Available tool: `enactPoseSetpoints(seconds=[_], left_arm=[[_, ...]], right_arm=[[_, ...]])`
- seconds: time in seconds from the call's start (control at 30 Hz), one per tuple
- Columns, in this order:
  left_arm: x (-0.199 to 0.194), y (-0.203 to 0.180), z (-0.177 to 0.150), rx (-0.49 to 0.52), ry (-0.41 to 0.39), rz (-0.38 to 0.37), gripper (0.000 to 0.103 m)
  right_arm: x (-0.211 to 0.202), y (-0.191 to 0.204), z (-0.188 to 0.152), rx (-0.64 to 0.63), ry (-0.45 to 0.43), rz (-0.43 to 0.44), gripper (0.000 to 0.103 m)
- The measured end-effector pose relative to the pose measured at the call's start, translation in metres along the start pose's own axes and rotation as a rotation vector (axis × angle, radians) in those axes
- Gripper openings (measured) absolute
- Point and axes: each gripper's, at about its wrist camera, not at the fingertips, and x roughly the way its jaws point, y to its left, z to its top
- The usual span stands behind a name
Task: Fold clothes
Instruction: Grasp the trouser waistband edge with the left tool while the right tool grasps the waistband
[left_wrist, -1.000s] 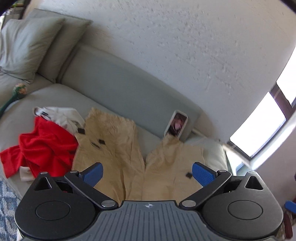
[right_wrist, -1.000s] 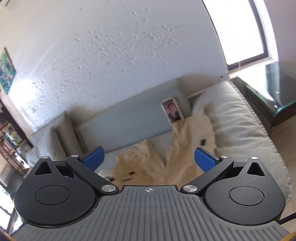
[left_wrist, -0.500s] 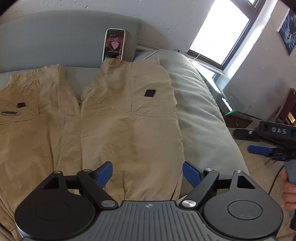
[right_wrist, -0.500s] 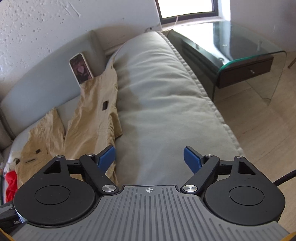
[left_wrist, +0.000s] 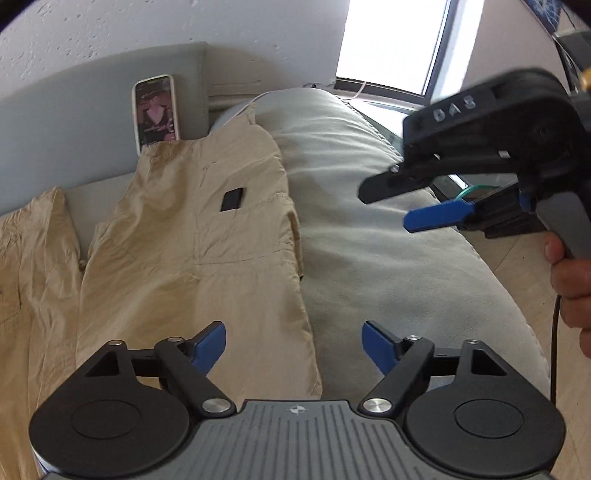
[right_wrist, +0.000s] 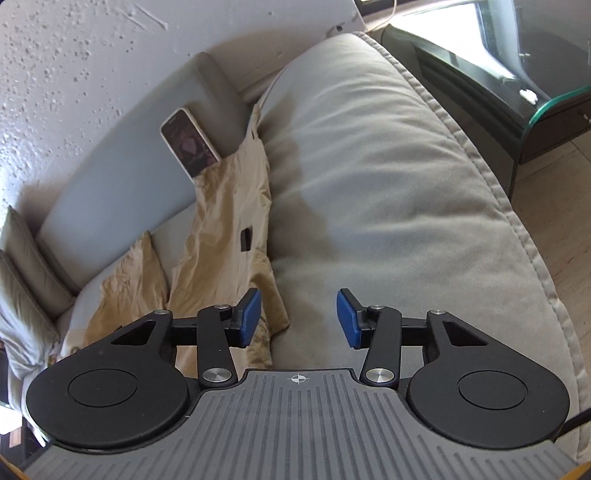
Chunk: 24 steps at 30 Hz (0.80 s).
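Left wrist: trousers (left_wrist: 192, 251) (tan) beneath hand-held gripper (left_wrist: 293, 345)

Since a second ago I have brought both grippers down from facing the wall to low over the sofa. My left gripper (left_wrist: 293, 345) now hangs over the right edge of the tan trousers (left_wrist: 192, 258), its jaws closing with nothing pressed between them. My right gripper (right_wrist: 298, 317) has come to the grey cushion (right_wrist: 388, 206) just right of the trousers, jaws closing on nothing, and now shows in the left view.
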Motion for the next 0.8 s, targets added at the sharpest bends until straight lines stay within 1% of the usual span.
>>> enactPoseSetpoints(seconds=[0.03, 0.07, 0.1, 0.13, 0.17, 0.2, 0.27, 0.37, 0.43, 0.53, 0.63, 0.77, 0.8], left_arm=[[0.007, -0.002, 0.002, 0.018, 0.020, 0.011, 0.069], [0.014, -0.004, 0.004, 0.035, 0.044, 0.027, 0.058], [0.020, -0.003, 0.005, 0.039, 0.069, 0.045, 0.042], [0.026, 0.000, 0.005, 0.037, 0.096, 0.064, 0.032], [0.029, 0.006, 0.005, 0.026, 0.123, 0.065, 0.011], [0.030, 0.013, 0.004, 0.005, 0.141, 0.056, 0.003], [0.024, 0.028, 0.004, -0.032, 0.142, 0.028, 0.003], [0.012, 0.046, 0.007, -0.080, 0.134, -0.007, 0.002], [0.006, 0.059, 0.008, -0.113, 0.132, -0.038, 0.002], [0.002, 0.081, 0.009, -0.166, 0.143, -0.096, 0.002], [0.005, 0.100, 0.007, -0.244, 0.156, -0.152, 0.002], [0.009, 0.101, 0.003, -0.247, 0.165, -0.191, 0.002], [0.011, 0.099, 0.002, -0.239, 0.166, -0.202, 0.002]], right_arm=[[0.004, -0.001, 0.006, 0.006, 0.004, 0.009, 0.049], [0.009, -0.003, 0.011, 0.012, 0.007, 0.016, 0.049], [0.014, -0.004, 0.016, 0.019, 0.005, 0.013, 0.051], [0.020, -0.005, 0.020, 0.027, 0.003, 0.011, 0.063], [0.025, -0.006, 0.025, 0.032, -0.003, 0.007, 0.070], [0.030, -0.006, 0.028, 0.026, -0.024, -0.002, 0.078], [0.038, -0.003, 0.037, 0.009, -0.059, -0.002, 0.079], [0.057, 0.002, 0.056, 0.014, -0.060, 0.057, 0.077], [0.072, 0.009, 0.070, 0.014, -0.045, 0.089, 0.066], [0.100, 0.027, 0.094, -0.020, -0.031, 0.101, 0.064], [0.128, 0.043, 0.114, -0.067, -0.027, 0.071, 0.064], [0.169, 0.052, 0.135, -0.085, -0.011, 0.009, 0.064], [0.178, 0.051, 0.139, -0.079, -0.010, -0.001, 0.057]])
